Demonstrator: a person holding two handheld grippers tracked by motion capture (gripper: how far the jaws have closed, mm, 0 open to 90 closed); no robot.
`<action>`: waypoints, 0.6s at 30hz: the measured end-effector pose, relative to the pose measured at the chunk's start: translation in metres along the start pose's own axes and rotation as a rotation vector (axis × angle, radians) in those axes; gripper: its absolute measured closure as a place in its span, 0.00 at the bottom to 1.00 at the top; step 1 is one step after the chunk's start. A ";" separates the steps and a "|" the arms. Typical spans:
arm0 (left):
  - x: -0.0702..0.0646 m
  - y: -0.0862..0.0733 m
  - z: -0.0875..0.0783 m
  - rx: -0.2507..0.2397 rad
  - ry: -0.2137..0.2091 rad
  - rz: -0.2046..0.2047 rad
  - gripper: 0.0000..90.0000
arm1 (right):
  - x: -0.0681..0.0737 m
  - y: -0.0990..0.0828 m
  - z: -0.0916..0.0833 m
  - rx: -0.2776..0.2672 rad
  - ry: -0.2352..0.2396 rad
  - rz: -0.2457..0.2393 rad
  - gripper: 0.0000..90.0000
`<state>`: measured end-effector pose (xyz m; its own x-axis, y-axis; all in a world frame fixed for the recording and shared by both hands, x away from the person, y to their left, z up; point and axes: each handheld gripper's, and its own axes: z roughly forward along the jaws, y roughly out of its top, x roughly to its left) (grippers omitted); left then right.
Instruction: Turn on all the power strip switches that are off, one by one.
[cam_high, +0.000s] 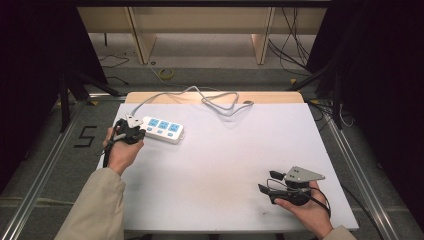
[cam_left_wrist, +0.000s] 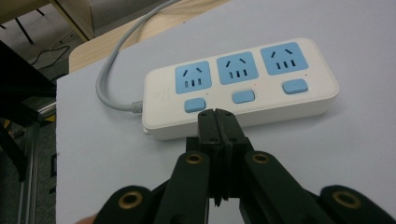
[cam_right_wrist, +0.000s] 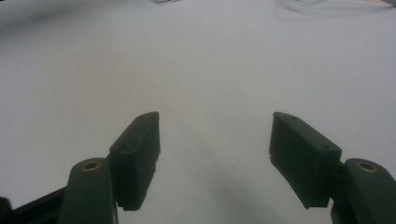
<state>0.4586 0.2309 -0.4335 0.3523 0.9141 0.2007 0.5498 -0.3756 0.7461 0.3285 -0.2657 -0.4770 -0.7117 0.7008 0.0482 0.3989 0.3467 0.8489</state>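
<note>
1. Nearest me, my right gripper (cam_high: 267, 183) rests low on the white table (cam_high: 225, 165), jaws spread wide on nothing.
2. My left gripper (cam_left_wrist: 216, 114), jaws pressed together, sits just beside the 3-socket power strip (cam_left_wrist: 240, 84), tips by its leftmost blue switch (cam_left_wrist: 194, 104).
3. Its grey cord (cam_high: 200, 95) loops off the far edge.

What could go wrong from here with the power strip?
1. The left hand-held gripper is shut, its tips at the near edge of the power strip beside the blue switches. A push may press a switch or slide the strip.
2. The cord loops loosely at the far edge of the table. Moving the strip may drag or snag it.
</note>
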 end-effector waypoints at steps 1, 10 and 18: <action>0.001 0.001 0.001 0.004 -0.001 0.000 1.00 | 0.000 0.000 0.000 0.000 0.000 0.000 0.38; 0.009 0.006 0.015 0.011 0.005 -0.010 1.00 | -0.001 -0.001 -0.001 0.000 -0.003 0.003 0.38; 0.015 0.010 0.023 0.016 0.012 -0.007 1.00 | -0.001 -0.002 -0.002 0.000 -0.008 0.009 0.38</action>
<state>0.4864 0.2374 -0.4376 0.3392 0.9186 0.2027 0.5647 -0.3712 0.7371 0.3275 -0.2682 -0.4776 -0.7034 0.7090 0.0512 0.4049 0.3404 0.8486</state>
